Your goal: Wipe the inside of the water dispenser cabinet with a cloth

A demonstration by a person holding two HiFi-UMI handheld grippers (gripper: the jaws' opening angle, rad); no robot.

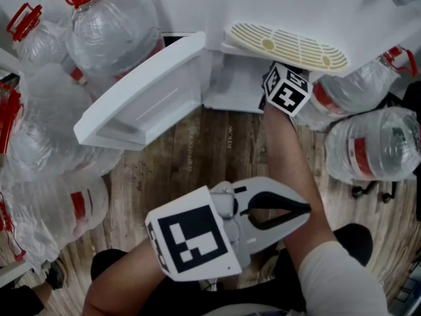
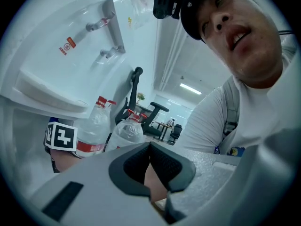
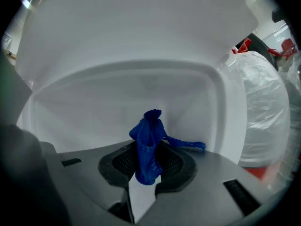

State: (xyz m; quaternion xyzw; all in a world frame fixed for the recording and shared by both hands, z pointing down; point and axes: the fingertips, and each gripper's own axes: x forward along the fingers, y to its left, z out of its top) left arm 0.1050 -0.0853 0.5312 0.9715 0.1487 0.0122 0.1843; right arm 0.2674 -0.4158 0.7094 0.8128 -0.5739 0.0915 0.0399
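The white water dispenser (image 1: 316,12) stands ahead with its cabinet door (image 1: 141,97) swung open to the left. My right gripper (image 3: 148,157) is shut on a blue cloth (image 3: 149,135) and reaches into the white cabinet interior (image 3: 117,98). The cloth bunches up between the pads, with a strand trailing right. In the head view only that gripper's marker cube (image 1: 286,89) shows at the cabinet opening (image 1: 233,87); its jaws are hidden inside. My left gripper (image 1: 306,209) is held low near the person's lap, shut and holding nothing, its jaws (image 2: 150,147) pointing up past the dispenser.
Large clear water bottles crowd both sides: several at the left (image 1: 112,28) and others at the right (image 1: 368,143). A perforated drip tray (image 1: 286,45) juts out above the cabinet. Wooden floor (image 1: 197,157) lies in front. Office chairs (image 2: 153,112) stand farther off.
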